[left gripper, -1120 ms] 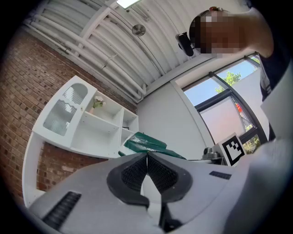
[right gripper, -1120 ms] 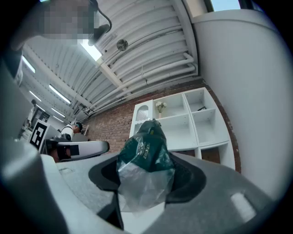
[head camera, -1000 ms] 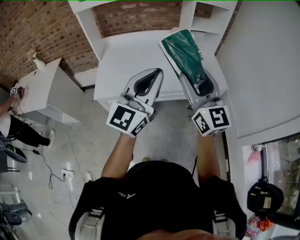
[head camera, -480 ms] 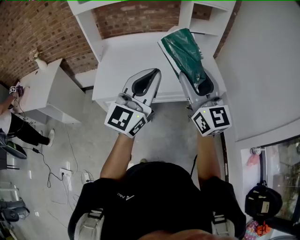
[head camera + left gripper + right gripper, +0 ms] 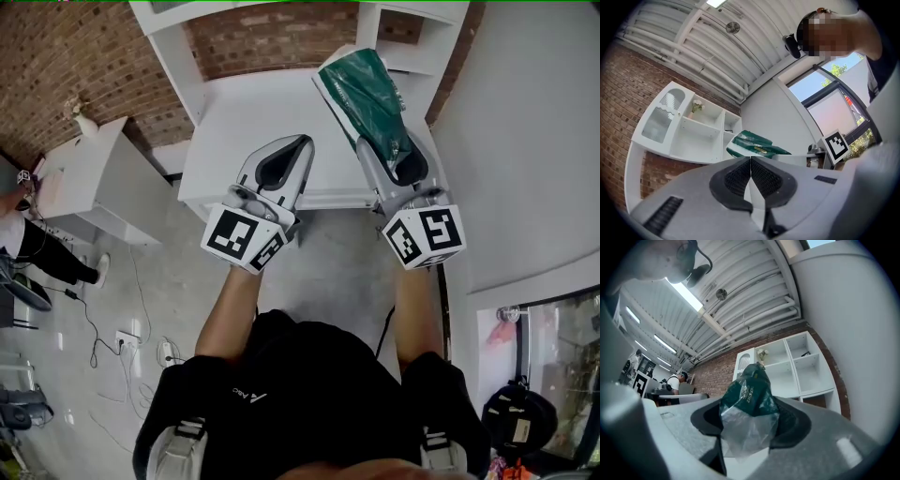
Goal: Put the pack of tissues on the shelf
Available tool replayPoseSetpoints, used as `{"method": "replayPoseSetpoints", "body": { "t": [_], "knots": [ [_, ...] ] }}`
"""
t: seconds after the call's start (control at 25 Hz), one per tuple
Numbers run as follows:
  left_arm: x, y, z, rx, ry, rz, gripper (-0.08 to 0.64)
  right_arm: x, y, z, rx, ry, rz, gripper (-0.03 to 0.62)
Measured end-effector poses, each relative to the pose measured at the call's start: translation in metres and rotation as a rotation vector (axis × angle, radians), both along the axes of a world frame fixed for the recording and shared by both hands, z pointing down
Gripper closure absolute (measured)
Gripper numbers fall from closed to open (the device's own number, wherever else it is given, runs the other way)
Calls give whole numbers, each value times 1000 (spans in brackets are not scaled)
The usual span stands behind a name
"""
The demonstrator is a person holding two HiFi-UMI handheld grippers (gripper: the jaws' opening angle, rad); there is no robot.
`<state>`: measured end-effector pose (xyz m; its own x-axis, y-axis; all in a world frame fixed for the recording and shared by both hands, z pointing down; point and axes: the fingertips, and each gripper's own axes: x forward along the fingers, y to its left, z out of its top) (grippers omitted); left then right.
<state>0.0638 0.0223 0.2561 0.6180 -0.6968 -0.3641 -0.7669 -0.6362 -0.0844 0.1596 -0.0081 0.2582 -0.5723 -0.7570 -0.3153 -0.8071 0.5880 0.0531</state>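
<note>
The green pack of tissues (image 5: 367, 98) is clamped at its clear plastic end between the pads of my right gripper (image 5: 398, 155) and sticks up over the white counter (image 5: 244, 122). In the right gripper view the pack (image 5: 750, 404) fills the space between the jaws, with the white shelf unit (image 5: 787, 366) straight beyond it. My left gripper (image 5: 286, 155) hovers beside it over the counter's front edge, jaws shut and empty; in the left gripper view its pads (image 5: 751, 176) meet, and the pack (image 5: 757, 145) shows to the right of the shelf unit (image 5: 693, 131).
A brick wall (image 5: 272, 33) backs the shelf's lower opening. A white cabinet (image 5: 89, 183) stands to the left, with a person (image 5: 23, 234) beside it. A white wall (image 5: 525, 131) closes the right side. Cables and a socket strip (image 5: 127, 342) lie on the floor.
Both grippers have moved a little up and forward towards the shelf unit, the pack going along in the right one. The jaws have not changed.
</note>
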Motion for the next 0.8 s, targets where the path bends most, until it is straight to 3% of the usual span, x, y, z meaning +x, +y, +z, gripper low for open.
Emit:
{"method": "replayPoseSetpoints", "body": {
  "t": [0.4,0.8],
  "knots": [
    [-9,-54,-6,29,3,5,558,-11,-57,-8,17,23,10,343],
    [-54,-196,-11,45,8,39,558,-60,-195,-26,38,42,50,343]
  ]
}}
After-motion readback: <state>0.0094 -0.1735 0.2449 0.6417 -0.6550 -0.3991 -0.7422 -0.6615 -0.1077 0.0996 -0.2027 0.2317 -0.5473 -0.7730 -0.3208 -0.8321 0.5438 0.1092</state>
